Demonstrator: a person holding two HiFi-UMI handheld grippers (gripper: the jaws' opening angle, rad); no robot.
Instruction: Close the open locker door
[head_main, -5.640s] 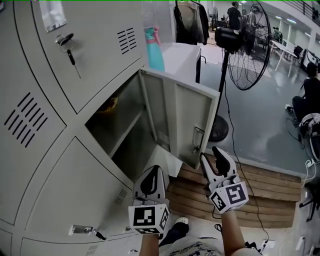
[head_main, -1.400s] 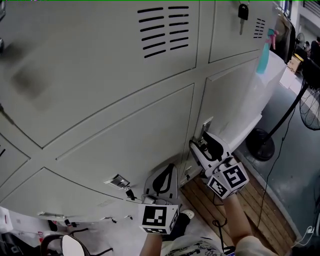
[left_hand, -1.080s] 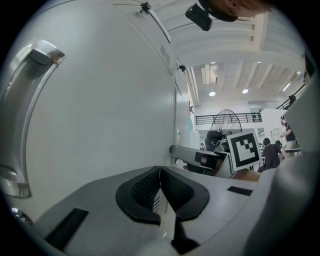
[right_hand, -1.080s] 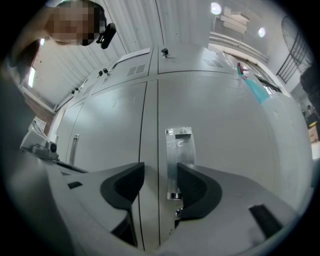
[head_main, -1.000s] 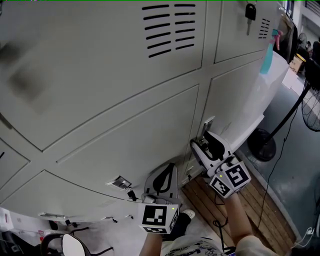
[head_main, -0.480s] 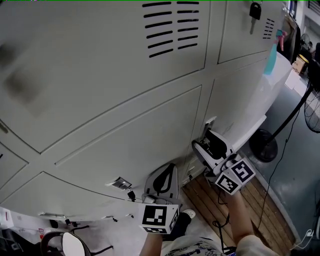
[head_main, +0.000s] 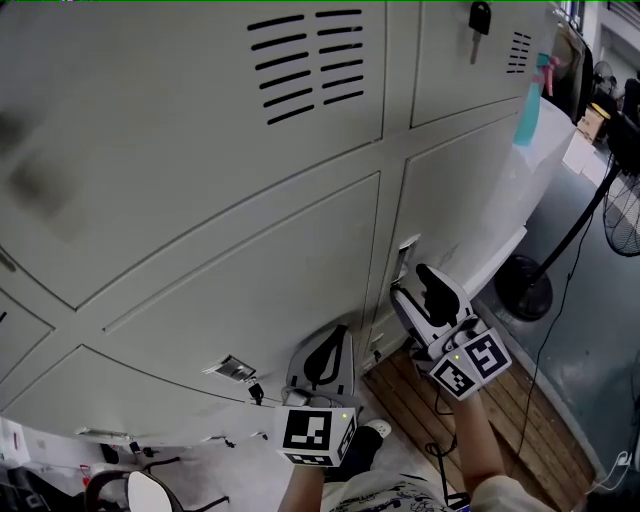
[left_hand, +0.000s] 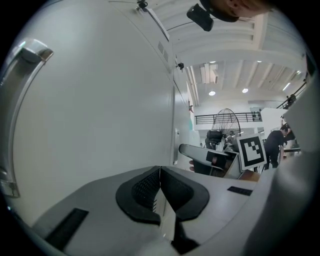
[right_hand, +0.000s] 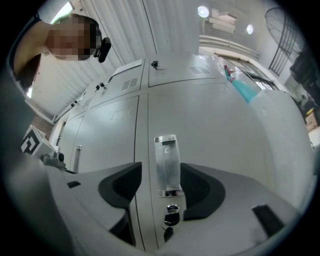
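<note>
Right gripper view puts the upright chrome handle (right_hand: 166, 165) of the shut grey metal locker door (right_hand: 230, 130) dead ahead, untouched between the right gripper's (right_hand: 161, 189) spread jaws, which have just been opening. Left gripper (left_hand: 160, 192), farther off, is pressed together.

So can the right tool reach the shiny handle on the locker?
Probably yes. The jaws of the right tool have just been opening, the handle stands between them, and nothing blocks it.

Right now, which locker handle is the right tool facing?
The handle with the key just below it, framed between the right tool's open jaws. The other handle is by the left tool.
</note>
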